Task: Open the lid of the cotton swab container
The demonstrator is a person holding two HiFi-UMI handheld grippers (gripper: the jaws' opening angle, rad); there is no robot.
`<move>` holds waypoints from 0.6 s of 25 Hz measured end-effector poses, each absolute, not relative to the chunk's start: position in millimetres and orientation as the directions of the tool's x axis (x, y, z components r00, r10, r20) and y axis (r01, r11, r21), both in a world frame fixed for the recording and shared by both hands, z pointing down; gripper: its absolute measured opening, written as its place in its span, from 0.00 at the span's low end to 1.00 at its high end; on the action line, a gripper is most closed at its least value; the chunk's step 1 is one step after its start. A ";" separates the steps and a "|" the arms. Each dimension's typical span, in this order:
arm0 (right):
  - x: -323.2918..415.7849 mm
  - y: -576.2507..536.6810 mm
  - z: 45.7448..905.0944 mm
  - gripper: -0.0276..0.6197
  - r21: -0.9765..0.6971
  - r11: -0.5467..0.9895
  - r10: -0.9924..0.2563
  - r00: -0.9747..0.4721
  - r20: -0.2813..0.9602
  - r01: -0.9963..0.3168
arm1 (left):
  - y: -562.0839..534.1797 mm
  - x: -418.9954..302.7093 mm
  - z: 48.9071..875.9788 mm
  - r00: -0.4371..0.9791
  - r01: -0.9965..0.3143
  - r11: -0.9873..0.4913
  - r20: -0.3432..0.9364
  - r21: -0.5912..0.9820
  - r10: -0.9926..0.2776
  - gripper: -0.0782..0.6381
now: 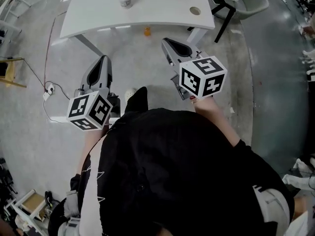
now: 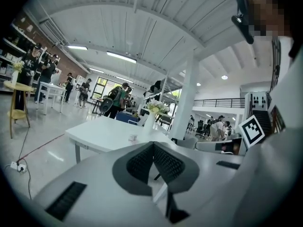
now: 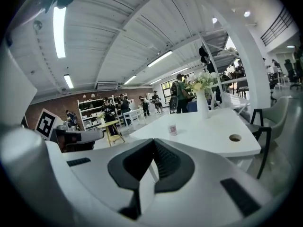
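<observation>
The cotton swab container [image 1: 126, 1] is a small, squat, clear-looking tub with a label, standing upright on a smooth white table [image 1: 162, 4] with rounded corners and a round hole [image 1: 195, 11] near one end. The floor [image 1: 138, 58] below is grey and polished.

Both claws are held in the air above the floor, short of the table's near edge, pointing toward the table and only slightly downward. The left claw [image 1: 102, 60] has a pale grey shell with dark ribbed pads; its jaws are pressed together with nothing between them, as the left gripper view shows [image 2: 153, 145]. The right claw [image 1: 170, 45] is built the same way, and it too is closed and empty [image 3: 153, 142]. A hand [image 1: 206, 103] grips the right claw's handle just behind its black-and-white marker cube.

The container [image 2: 133, 137] sits well apart from both claws, ahead of them and beyond the table edge. In the right gripper view it [image 3: 173, 129] stands near the middle of the table [image 3: 208, 131], with a tall white vase [image 3: 202, 105] of flowers behind it.
</observation>
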State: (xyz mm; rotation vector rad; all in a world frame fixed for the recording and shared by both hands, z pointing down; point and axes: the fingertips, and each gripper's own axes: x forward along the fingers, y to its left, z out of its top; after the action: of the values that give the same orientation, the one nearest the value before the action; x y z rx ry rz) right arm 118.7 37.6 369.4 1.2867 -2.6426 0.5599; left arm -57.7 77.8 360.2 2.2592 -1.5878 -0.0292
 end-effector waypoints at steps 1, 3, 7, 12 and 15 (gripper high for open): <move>118.7 36.1 370.2 0.05 -0.269 0.562 -0.726 -0.623 0.293 -0.782 | 76.7 -57.5 360.8 0.361 -0.904 -0.289 0.200 0.316 -0.911 0.12; 119.7 34.5 370.0 0.05 -0.278 0.561 -0.725 -0.625 0.290 -0.780 | 74.9 -56.2 360.2 0.361 -0.905 -0.290 0.202 0.312 -0.910 0.12; 122.5 37.1 365.9 0.05 -0.281 0.556 -0.732 -0.621 0.280 -0.782 | 73.0 -52.4 353.3 0.370 -0.903 -0.305 0.186 0.303 -0.910 0.12; 111.7 -7.5 366.8 0.05 -0.286 0.544 -0.738 -0.612 0.283 -0.789 | 25.5 -58.0 352.1 0.395 -0.894 -0.332 0.181 0.300 -0.901 0.12; 104.5 -34.7 365.5 0.05 -0.292 0.533 -0.743 -0.604 0.288 -0.794 | -5.2 -65.4 350.8 0.408 -0.889 -0.343 0.186 0.304 -0.894 0.12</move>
State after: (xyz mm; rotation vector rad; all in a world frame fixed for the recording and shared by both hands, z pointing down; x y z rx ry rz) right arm 104.5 -34.7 365.5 1.3287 -2.6363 0.6026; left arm -65.4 -5.2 350.8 2.3142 -1.5362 -0.0187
